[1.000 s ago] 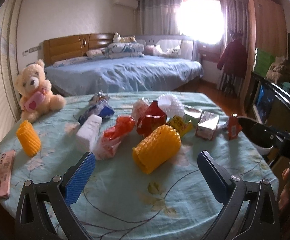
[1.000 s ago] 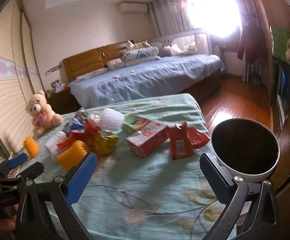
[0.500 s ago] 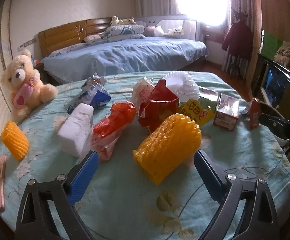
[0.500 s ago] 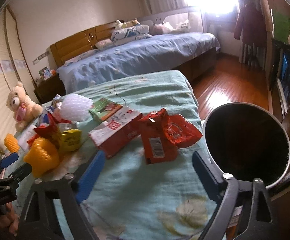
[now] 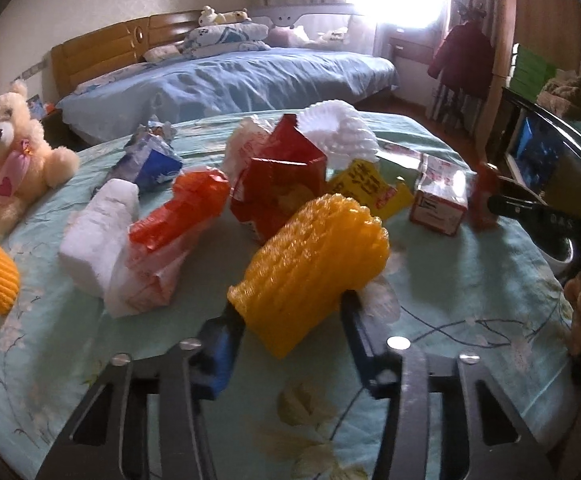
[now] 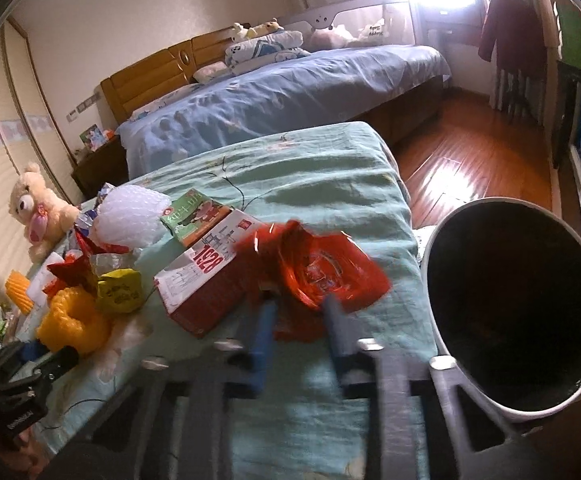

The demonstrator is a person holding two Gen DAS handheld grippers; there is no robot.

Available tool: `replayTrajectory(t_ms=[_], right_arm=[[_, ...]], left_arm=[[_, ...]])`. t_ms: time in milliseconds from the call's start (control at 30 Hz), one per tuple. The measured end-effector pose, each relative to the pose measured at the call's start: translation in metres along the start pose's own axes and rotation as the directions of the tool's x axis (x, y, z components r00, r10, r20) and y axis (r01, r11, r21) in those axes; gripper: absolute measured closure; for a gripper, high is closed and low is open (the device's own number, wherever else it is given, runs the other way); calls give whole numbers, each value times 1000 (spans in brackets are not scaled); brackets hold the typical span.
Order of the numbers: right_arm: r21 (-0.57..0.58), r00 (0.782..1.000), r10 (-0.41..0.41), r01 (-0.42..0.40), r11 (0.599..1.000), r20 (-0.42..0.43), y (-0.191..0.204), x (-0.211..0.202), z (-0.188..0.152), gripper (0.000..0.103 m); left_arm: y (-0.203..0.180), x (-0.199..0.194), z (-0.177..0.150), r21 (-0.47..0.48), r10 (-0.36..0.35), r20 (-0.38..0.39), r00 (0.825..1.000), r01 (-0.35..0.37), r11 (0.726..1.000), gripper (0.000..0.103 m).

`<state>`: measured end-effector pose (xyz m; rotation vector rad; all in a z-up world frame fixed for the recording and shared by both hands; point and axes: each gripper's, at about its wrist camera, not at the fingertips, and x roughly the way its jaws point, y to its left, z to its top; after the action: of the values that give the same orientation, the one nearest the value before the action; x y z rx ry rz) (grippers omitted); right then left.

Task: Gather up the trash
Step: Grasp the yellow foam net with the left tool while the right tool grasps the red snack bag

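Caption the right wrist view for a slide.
Right tool closing around a red wrapper on the green tablecloth, beside the open trash bin.

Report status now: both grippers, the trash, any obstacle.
Left gripper closing around yellow foam net. Right gripper closing on red wrapper, grip not confirmed. Bin open at right; carton close beside wrapper.

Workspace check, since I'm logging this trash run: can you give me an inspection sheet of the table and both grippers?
Surface: floral green tablecloth, wrinkled.
Job's things: yellow foam net, red wrapper, red-white carton, white foam net; black-lined bin at the table's right edge.
Clutter: teddy bear.
Grippers: left gripper closing around the yellow foam net; right gripper closing on the red wrapper.
Cables: nothing seen.
Surroundings: blue bed, wood floor.
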<state>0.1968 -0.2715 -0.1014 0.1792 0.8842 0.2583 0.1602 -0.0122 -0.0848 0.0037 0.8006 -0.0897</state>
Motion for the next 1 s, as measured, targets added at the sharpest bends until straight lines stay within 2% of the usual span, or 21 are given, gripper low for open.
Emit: replayTrajectory(t_ms=[100,367,600,1000], right_arm=[[2,1000,15,-15,1000,14,0,-6,-3,94],[17,996,53,-55,998,64,-2,-29,-7,97],[34,995,52,-56,998,85,-13,-47,-9,97],[97,993,-1,-10,995,116,-56,-76,-14,97]], left_arm=[[-3,-4,-1,13,-14,3,1000,14,1000,76],[-17,-31,0,24,-90,47,995,89,996,84],[-45,-42,3,77,-156,60,986,152,985,85],[-91,-17,21,163,-236,20,972,230,960,86]])
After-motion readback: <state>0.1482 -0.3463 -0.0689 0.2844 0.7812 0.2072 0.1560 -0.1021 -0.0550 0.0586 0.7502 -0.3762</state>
